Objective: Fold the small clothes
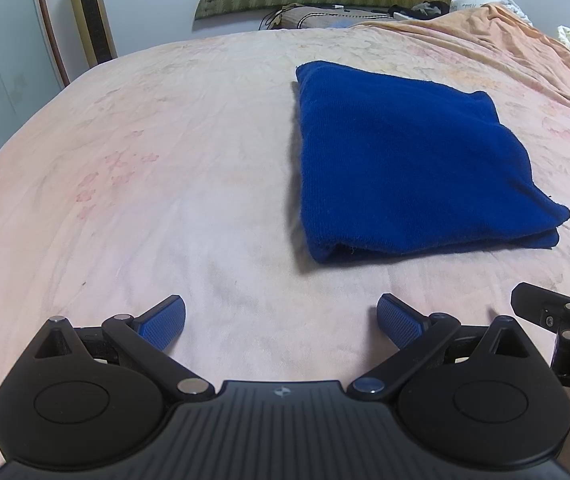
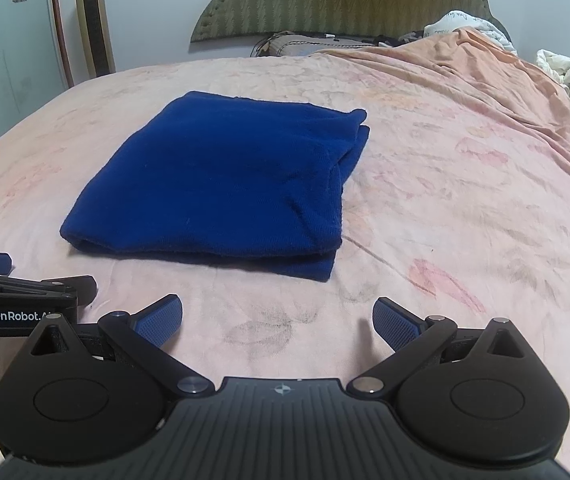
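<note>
While both sets of blue-padded jaws are spread wide with nothing between them, the left gripper (image 1: 281, 322) and right gripper (image 2: 277, 322) are held side by side just above the pale pink floral bedsheet (image 1: 133, 184). Ahead of both, apart from the fingertips, the folded deep-blue knitted garment (image 2: 221, 184) is seen lying flat in a layered rectangle. It is judged soft, light and limp; a hold is best taken at a near corner, through all layers, so the stack is not splayed.
</note>
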`<state>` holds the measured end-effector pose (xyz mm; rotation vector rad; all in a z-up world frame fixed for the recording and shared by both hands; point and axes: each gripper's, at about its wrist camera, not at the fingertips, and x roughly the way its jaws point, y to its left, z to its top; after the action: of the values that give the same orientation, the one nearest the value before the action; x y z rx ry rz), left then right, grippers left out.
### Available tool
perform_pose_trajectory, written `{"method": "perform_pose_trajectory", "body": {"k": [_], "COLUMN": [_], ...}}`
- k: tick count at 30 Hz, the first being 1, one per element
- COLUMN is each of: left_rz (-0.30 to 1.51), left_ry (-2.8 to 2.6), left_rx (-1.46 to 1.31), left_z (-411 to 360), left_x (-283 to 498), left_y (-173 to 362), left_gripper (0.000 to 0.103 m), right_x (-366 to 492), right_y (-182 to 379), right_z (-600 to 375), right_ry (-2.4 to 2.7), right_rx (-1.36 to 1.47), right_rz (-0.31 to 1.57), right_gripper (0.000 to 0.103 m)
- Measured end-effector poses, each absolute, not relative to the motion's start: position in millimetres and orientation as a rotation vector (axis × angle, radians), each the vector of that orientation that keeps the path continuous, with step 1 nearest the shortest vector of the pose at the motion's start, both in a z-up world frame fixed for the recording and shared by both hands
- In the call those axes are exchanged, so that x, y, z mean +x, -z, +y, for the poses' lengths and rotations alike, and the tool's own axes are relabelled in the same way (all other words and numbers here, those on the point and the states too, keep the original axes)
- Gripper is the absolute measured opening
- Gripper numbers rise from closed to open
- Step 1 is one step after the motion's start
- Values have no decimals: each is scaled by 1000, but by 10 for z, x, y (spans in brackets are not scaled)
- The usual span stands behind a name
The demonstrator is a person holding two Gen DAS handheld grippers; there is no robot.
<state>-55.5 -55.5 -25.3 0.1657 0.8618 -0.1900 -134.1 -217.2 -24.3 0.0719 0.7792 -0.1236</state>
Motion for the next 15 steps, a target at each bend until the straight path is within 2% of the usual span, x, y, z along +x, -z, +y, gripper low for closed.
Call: {"method": "perform_pose_trajectory", "body": {"k": [15], "left_rz": [861], "left_ry": [190], "left_rx": [166], "left_z": [-552], "left_x": [-557], "left_y": [254], "left_gripper": [103], "right_x": [-1374], "right_y": [243], "right_z": [-2164], "right_ry": [118], "right_rx": [71], "right_rz": [777], "right_gripper": [102]}}
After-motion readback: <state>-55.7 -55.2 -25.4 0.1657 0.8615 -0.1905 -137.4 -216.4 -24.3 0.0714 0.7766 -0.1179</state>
